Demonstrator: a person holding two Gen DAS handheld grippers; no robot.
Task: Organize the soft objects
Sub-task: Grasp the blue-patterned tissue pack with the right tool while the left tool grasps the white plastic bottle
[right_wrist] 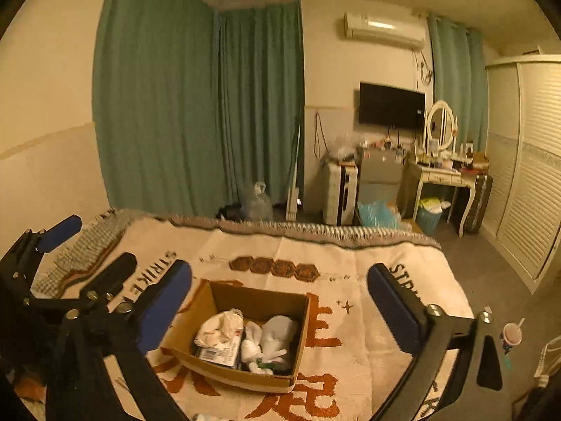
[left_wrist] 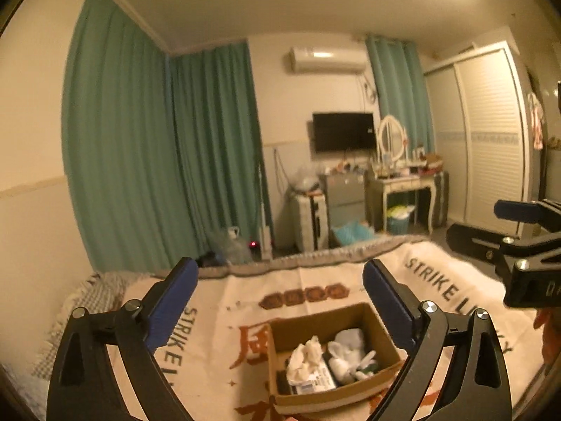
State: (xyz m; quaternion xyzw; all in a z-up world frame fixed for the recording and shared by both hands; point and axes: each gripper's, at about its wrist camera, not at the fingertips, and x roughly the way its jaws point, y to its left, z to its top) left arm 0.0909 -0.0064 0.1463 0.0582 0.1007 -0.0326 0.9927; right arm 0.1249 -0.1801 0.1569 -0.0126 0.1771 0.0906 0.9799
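A brown cardboard box (left_wrist: 371, 319) (right_wrist: 252, 301) sits on a cream blanket with orange characters on the bed. Inside lie a crumpled cream cloth (left_wrist: 305, 354) (right_wrist: 221, 326), white soft items (left_wrist: 350, 347) (right_wrist: 277, 333) and a flat labelled packet (right_wrist: 219, 352). My left gripper (left_wrist: 280, 280) hovers above the box, its blue-padded jaws spread wide with nothing between them. My right gripper (right_wrist: 280, 284) is also open and empty above the box. Each gripper shows in the other's view, the right gripper (left_wrist: 519, 231) at the right edge, the left gripper (right_wrist: 91, 249) at the left.
The blanket (left_wrist: 315, 280) (right_wrist: 350, 256) covers the bed to its fringed far edge. Beyond stand teal curtains (left_wrist: 157, 158), a suitcase (right_wrist: 340, 189), a dressing table with mirror (right_wrist: 441, 172), a wall television (right_wrist: 391, 105) and a white wardrobe (right_wrist: 526, 161). A cup (right_wrist: 512, 335) stands at the right.
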